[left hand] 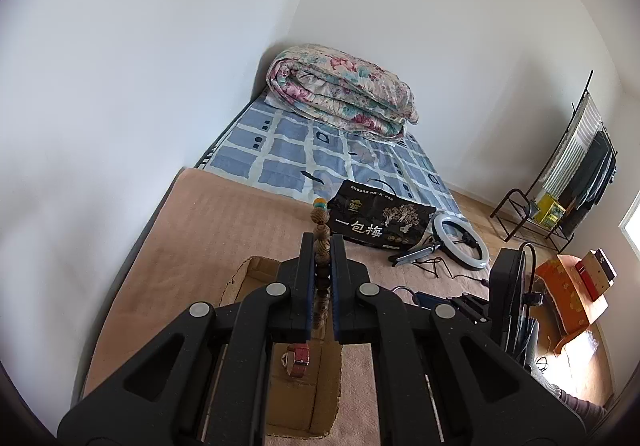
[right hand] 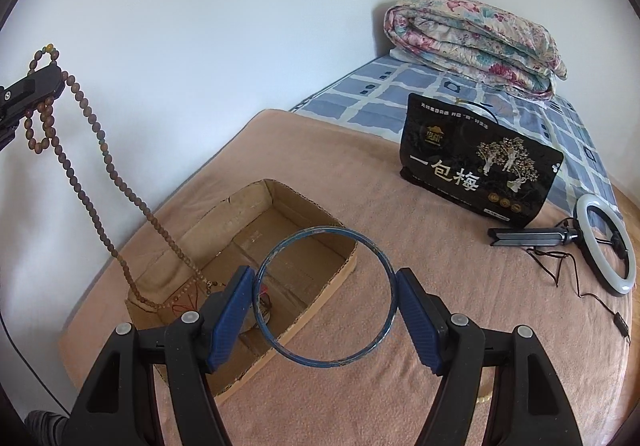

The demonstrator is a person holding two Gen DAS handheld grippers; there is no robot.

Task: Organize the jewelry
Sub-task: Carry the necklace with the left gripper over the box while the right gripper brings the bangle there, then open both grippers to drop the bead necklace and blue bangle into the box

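Observation:
My left gripper point(left hand: 322, 242) is shut on a long string of brown wooden beads point(left hand: 322, 246). In the right wrist view it point(right hand: 56, 79) shows at the far left, high up, and the bead necklace point(right hand: 86, 117) hangs down from it into the open cardboard box point(right hand: 344, 266), where its lower end lies on the box floor. A red-strapped watch point(left hand: 298, 356) lies in the box point(left hand: 256, 274) below the left gripper. My right gripper point(right hand: 325, 286) holds a blue bangle point(right hand: 384, 258) across its width, both pads pressing on the rim, just above the box's near right edge.
The box sits on a tan blanket point(right hand: 380, 197) over a bed with a blue checked sheet point(right hand: 400, 85). A black snack bag point(right hand: 480, 161), a ring light point(right hand: 606, 246) with its cord and a folded floral quilt point(right hand: 472, 37) lie beyond. A white wall runs along the left.

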